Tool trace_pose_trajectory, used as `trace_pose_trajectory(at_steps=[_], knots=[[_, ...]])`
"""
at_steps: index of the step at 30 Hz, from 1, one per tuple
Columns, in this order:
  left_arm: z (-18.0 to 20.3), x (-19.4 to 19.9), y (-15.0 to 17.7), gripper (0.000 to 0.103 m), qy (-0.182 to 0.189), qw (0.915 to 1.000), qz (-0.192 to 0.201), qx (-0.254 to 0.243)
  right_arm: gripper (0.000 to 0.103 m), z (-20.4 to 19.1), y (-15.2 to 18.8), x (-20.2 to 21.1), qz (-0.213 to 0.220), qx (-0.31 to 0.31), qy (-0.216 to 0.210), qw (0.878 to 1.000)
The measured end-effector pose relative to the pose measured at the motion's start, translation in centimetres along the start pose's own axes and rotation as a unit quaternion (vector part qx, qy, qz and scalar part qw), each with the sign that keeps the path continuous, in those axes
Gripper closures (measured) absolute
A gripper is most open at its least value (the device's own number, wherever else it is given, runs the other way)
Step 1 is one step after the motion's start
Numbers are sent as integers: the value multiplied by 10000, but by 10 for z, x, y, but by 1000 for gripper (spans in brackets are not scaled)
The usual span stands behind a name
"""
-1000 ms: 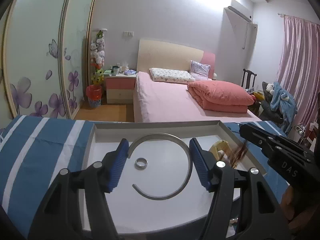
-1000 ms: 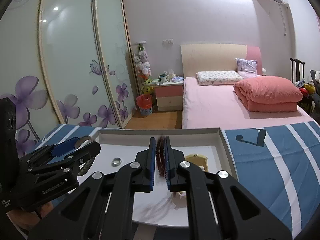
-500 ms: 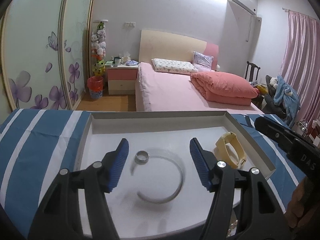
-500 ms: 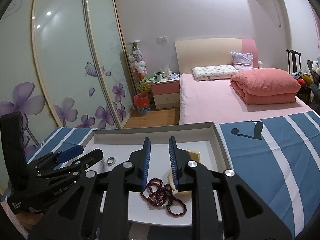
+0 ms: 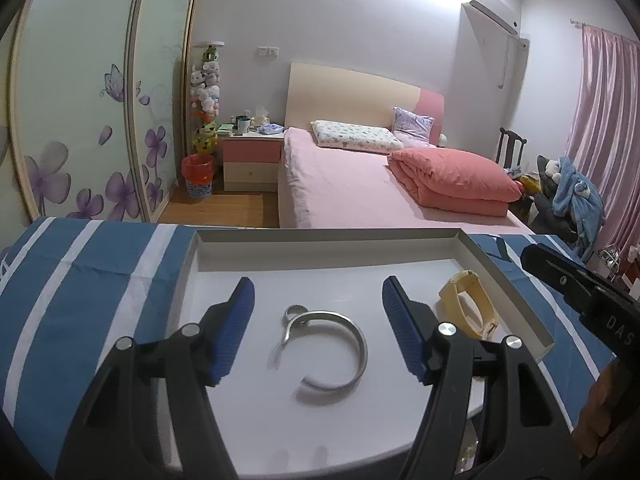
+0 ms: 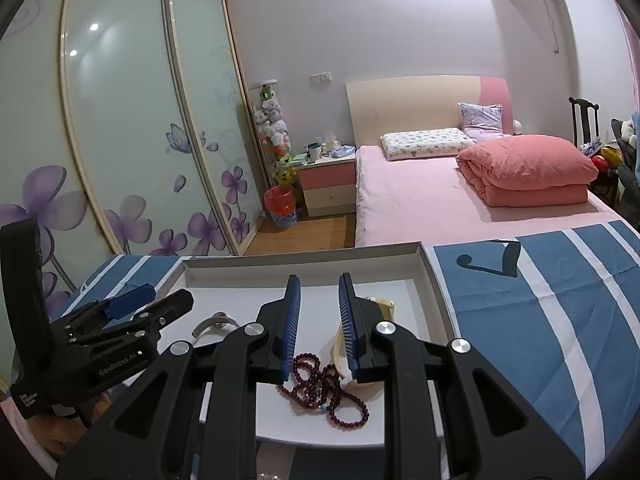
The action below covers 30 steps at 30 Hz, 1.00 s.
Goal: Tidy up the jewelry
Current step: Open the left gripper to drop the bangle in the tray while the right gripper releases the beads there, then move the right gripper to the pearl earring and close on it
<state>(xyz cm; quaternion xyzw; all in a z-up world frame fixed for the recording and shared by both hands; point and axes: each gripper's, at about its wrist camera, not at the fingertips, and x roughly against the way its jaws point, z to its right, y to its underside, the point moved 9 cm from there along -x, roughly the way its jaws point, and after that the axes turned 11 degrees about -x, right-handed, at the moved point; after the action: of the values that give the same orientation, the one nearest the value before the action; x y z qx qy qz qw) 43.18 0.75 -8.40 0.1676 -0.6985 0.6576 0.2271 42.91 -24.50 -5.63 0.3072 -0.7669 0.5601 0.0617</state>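
White tray [image 5: 516, 292] on the striped desk [image 5: 80, 292] holds 4 pieces. Left tool [image 5: 318, 326] released, its blue pads either side of and above the silver cuff [image 5: 352, 354], not touching; small ring [image 5: 295, 312] touches the cuff's far-left end. Right tool [image 6: 319, 326] released, jaws narrowly parted, nothing pinched; dark red bead string [image 6: 324, 386] lies at the tray's near edge, against the yellow watch [image 6: 378, 310]. Next pick, likely: come down square, 1 piece at a time. Beads overlapping the watch strap could snag; ring may drag with the cuff.
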Motion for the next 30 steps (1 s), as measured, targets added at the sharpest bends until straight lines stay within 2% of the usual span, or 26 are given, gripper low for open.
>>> trace_pose_trajectory(at_steps=[4, 9, 14, 19, 25, 30], knots=[[-3, 19, 4, 38, -7, 10000, 50, -23, 82, 0, 10, 11, -91, 72, -16, 9999], [-6, 55, 18, 37, -6, 9999, 102, -123, 74, 2, 37, 38, -322, 233, 20, 9992], [-8, 101, 54, 33, 55, 9998, 30, -200, 74, 12, 74, 64, -726, 323, 181, 9967], [-6, 131, 99, 31, 122, 9993, -243, -243, 74, 22, 113, 84, -1203, 137, 290, 9922], [0, 147, 127, 30, 145, 9987, -442, -230, 74, 2, 151, 98, -1598, 123, 93, 9870], [-2, 148, 129, 29, 90, 9985, -499, -184, 74, -17, 170, 98, -1819, 312, 1, 9828]])
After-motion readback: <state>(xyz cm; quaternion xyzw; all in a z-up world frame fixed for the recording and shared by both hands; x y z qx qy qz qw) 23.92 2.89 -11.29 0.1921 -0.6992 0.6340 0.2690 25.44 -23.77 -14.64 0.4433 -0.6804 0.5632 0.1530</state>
